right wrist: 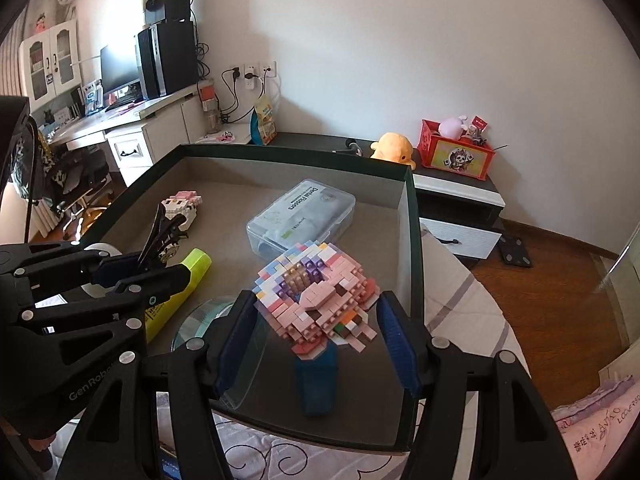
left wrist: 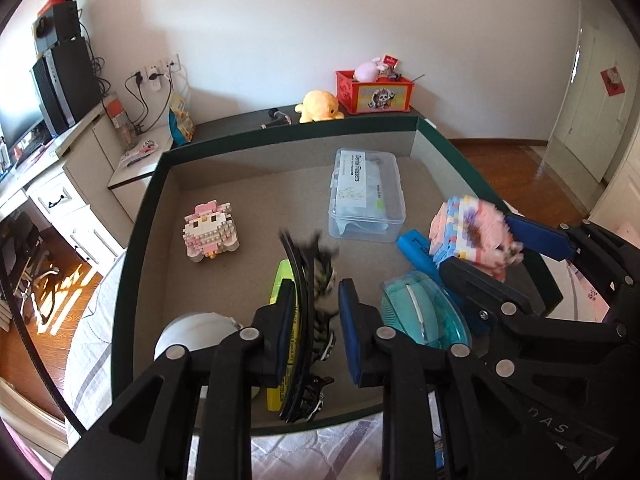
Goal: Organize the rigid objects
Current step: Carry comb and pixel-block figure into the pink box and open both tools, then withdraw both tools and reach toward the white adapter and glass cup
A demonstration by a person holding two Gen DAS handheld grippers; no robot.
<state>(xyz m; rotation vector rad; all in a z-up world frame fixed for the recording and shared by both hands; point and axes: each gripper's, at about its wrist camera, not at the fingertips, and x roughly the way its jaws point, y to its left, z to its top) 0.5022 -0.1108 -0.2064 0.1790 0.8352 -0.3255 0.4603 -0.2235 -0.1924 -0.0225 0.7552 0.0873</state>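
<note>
Left gripper (left wrist: 314,316): jaws apart, straddling black hair clip (left wrist: 298,320) — no grip.
Right gripper (right wrist: 316,340): jaws apart around pink brick figure (right wrist: 316,300) — over tray (right wrist: 412,240), for sorting.

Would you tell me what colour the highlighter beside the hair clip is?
Neon yellow; the highlighter shows best in the right wrist view.

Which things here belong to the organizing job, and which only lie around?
Job: dark tray, pastel brick figure, pink brick figure, floss box, yellow highlighter, black hair clip.
Lying about: yellow plush, red crate.
</note>
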